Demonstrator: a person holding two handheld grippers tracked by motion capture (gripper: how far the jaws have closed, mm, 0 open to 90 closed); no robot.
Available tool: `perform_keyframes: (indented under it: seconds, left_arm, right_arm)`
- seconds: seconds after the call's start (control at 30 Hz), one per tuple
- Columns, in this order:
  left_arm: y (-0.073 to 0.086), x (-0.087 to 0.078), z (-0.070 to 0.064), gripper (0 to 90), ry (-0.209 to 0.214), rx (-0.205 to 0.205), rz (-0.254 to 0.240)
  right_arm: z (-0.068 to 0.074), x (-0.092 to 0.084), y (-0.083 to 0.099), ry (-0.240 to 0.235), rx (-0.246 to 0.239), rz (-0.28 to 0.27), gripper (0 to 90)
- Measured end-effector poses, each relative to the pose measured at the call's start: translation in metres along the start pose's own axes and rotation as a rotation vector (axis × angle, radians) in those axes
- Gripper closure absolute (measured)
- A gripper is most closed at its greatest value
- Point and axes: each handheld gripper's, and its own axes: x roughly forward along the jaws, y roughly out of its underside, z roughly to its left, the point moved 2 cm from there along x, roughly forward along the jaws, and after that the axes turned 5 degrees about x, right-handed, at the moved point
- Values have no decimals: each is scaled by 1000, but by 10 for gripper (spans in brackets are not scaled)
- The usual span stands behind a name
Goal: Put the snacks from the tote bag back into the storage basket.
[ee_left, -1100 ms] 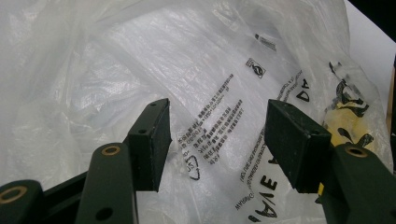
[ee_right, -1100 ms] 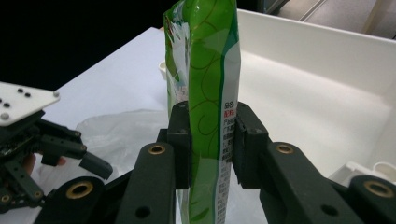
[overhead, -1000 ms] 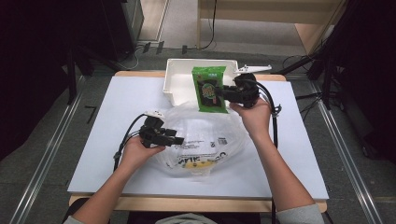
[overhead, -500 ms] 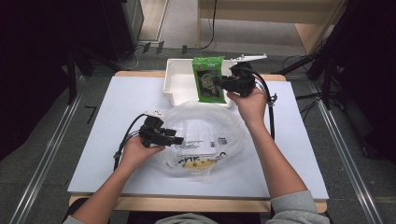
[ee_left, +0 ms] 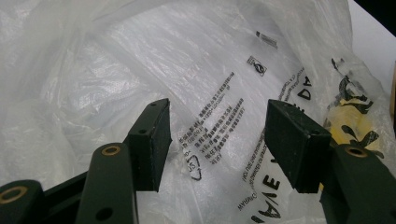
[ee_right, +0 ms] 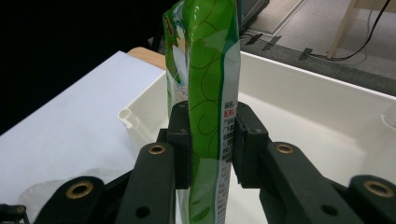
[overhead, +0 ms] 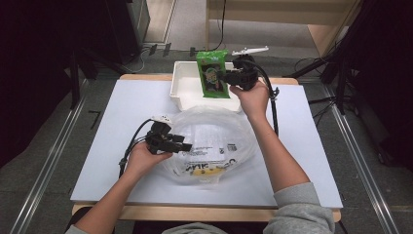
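Observation:
A green snack packet [overhead: 213, 74] hangs upright over the white bin [overhead: 185, 92] at the table's far edge, with my right gripper [overhead: 228, 78] shut on it. In the right gripper view the pads press both faces of the packet [ee_right: 205, 56], and the bin's wall [ee_right: 303, 79] lies behind it. A clear plastic bag [overhead: 214, 139] with black print lies in the middle of the table. My left gripper [overhead: 182, 146] rests at the bag's left edge, jaws wide apart. The crinkled bag film [ee_left: 210, 84] lies beyond the open left gripper [ee_left: 217, 126].
The white tabletop [overhead: 112, 126] has bare room on its left and right sides. Black cables trail from both grippers. Yellow print [ee_left: 350, 121] shows on the bag's near part. A white handle-like part [overhead: 250, 50] sticks out behind the bin. Dark floor and metal rails flank the table.
My right gripper has carried the green packet away from the bag to the far side, over the white bin. The left gripper and the bag stayed put.

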Motion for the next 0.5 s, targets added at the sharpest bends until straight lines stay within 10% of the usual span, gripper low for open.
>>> perform_keyframes:
  seconds: [0.5]
  left_arm:
    - [0, -1, 0, 422, 21, -11, -8]
  right_arm:
    - [-9, 27, -33, 60, 9, -2, 737]
